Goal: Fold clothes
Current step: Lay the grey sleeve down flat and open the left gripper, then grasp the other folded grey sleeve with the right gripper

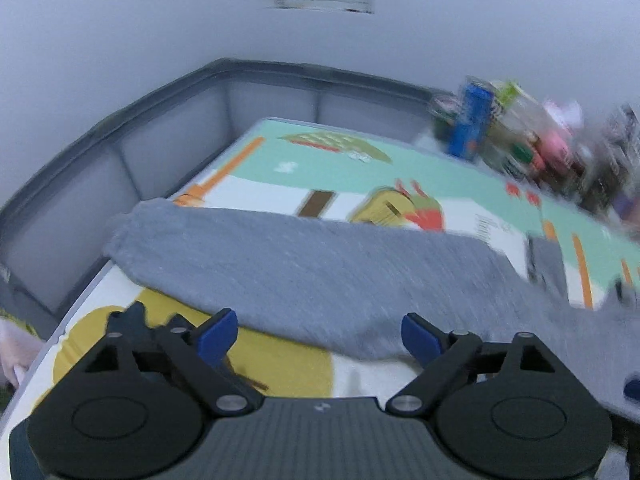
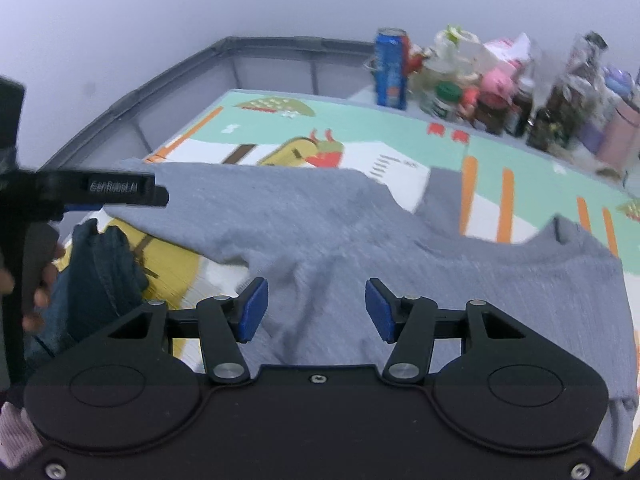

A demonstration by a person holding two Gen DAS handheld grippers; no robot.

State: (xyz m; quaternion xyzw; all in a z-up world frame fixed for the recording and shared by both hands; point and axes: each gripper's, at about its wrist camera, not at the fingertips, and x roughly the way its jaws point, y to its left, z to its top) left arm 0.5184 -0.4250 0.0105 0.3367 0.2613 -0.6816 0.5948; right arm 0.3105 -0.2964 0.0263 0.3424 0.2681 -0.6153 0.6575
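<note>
— While the grey garment lay spread over the colourful play mat, where exactly did it sit?

— It covered the near part of the mat, rumpled in the middle, with one edge reaching toward the orange stripes. A dark blue piece of clothing lay bunched just beside the garment's left edge.

— And the jaws?

— The right gripper had its jaws apart above the grey cloth, nothing pressed between the blue pads. The left gripper stood with its jaws wide apart over the garment's near edge, gripping nothing.

— What else was around the garment?

— Beyond it, at the mat's far right, a blue can stood among blurred bottles and jars. A grey padded fence ran behind the mat against a pale wall.
</note>
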